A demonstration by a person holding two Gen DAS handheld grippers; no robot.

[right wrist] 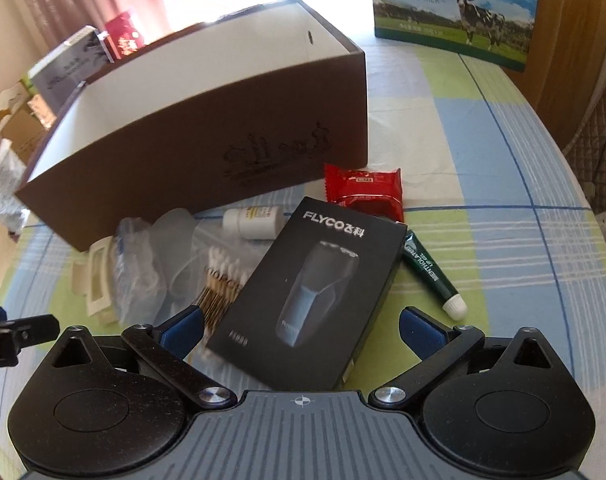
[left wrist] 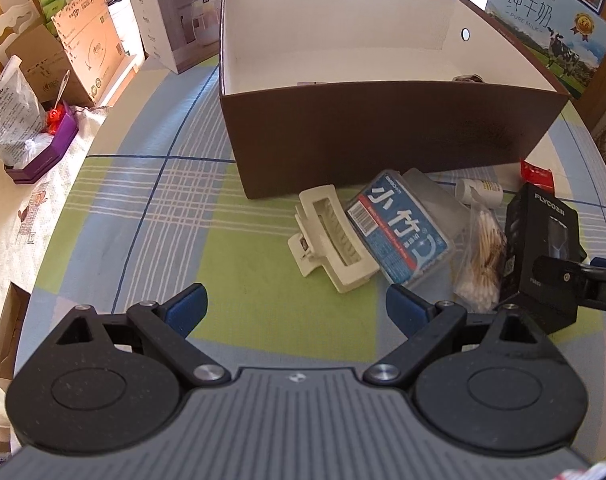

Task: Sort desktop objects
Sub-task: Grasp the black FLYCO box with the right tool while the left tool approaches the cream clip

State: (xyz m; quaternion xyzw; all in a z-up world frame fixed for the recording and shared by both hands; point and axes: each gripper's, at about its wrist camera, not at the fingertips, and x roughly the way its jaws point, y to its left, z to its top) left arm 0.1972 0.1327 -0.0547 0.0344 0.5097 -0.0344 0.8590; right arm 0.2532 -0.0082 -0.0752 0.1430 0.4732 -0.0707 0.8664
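left gripper (left wrist: 297,308) wide open, blue pads spread far apart, nothing between them, hovering over a green square of the checked tablecloth (left wrist: 151,208). just ahead and to the right, a cream hair claw clip (left wrist: 331,240) lying flat, touching a clear plastic case with a blue label (left wrist: 403,232). beside that case, a small bag of cotton swabs (left wrist: 483,264), partly under the black flyco shaver box (left wrist: 543,248). behind the swabs, a small white bottle (left wrist: 481,191) on its side, close to the front wall of the brown cardboard box (left wrist: 383,136).

right gripper (right wrist: 301,330) also wide open, holding nothing, its blue pads on either side of the near end of the shaver box without visible contact. shaver box tilted, leaning on the swab bag on one side. just right of it, a dark green lip balm tube (right wrist: 431,270) with a white cap, lying on the cloth, its far end tucked under the box corner. behind the shaver box, a red snack packet (right wrist: 365,192), near the brown box's corner.

brown box open at the top, white inside, mostly bare in view; something small at its near inner edge in the left view, too hidden to identify. milk carton box (right wrist: 455,8) standing well behind at the right. humidifier box (left wrist: 183,12) and other cartons at the far left of the table.
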